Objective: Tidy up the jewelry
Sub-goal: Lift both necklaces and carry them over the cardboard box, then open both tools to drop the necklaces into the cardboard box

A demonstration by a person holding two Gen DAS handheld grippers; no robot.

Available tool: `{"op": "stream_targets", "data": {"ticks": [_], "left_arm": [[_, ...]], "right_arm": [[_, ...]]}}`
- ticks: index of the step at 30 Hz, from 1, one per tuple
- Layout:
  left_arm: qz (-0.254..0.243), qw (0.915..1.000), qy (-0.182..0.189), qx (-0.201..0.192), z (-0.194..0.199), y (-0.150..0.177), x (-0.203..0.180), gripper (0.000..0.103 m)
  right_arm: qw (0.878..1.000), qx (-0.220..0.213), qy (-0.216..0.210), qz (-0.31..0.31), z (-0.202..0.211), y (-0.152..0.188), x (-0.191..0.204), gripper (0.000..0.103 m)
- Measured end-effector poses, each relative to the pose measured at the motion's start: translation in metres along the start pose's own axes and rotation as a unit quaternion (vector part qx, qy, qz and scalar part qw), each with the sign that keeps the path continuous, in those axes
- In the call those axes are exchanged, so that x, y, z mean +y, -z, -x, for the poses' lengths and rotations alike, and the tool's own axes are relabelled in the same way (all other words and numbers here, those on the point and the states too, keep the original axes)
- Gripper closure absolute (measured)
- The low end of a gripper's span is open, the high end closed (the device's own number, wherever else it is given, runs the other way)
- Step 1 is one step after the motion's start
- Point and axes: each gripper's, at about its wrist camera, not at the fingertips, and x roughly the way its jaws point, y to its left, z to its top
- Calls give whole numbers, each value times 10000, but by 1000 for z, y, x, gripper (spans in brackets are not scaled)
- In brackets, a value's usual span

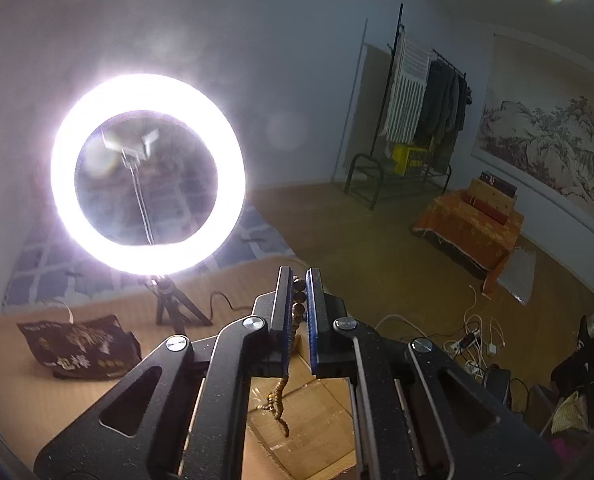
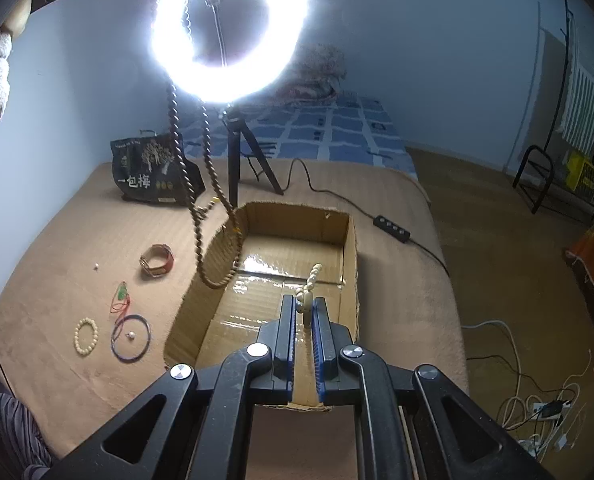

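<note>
My left gripper (image 1: 299,288) is shut on a long brown bead necklace (image 1: 299,304), held high; its strand (image 2: 201,184) hangs down in the right wrist view, its lower loop over the left wall of the open cardboard box (image 2: 351,248). My right gripper (image 2: 305,312) is shut on a cream bead bracelet (image 2: 311,284), above the box's inside. On the tan blanket left of the box lie a leather-strap watch (image 2: 157,261), a red-and-green cord (image 2: 121,298), a blue cord ring (image 2: 131,338) and a cream bead bracelet (image 2: 85,337).
A lit ring light (image 2: 229,28) on a tripod (image 2: 237,160) stands behind the box. A dark snack bag (image 2: 149,172) sits at the back left. A cable with a switch (image 2: 391,229) runs right of the box. The bed edge drops to the floor on the right.
</note>
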Motion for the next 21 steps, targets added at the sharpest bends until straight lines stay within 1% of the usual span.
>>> {"op": "stream_targets", "data": {"ticks": [9, 15, 18, 19, 21], "left_arm": [[154, 9977, -4, 662, -58, 48, 3, 99], [101, 9936, -100, 1116, -92, 84, -2, 99], [55, 9902, -141, 1385, -107, 100, -3, 99], [28, 9893, -173, 1451, -110, 104, -2, 99], [-2, 9876, -213, 1555, -115, 110, -2, 99]], "right_arm": [[9995, 264, -91, -150, -31, 15, -8, 98], [9979, 506, -187, -365, -56, 30, -14, 98], [9969, 602, -236, -452, -64, 35, -16, 98], [9966, 622, -254, -468, -66, 37, -16, 96], [9964, 662, -246, -465, -69, 38, -16, 86]]}}
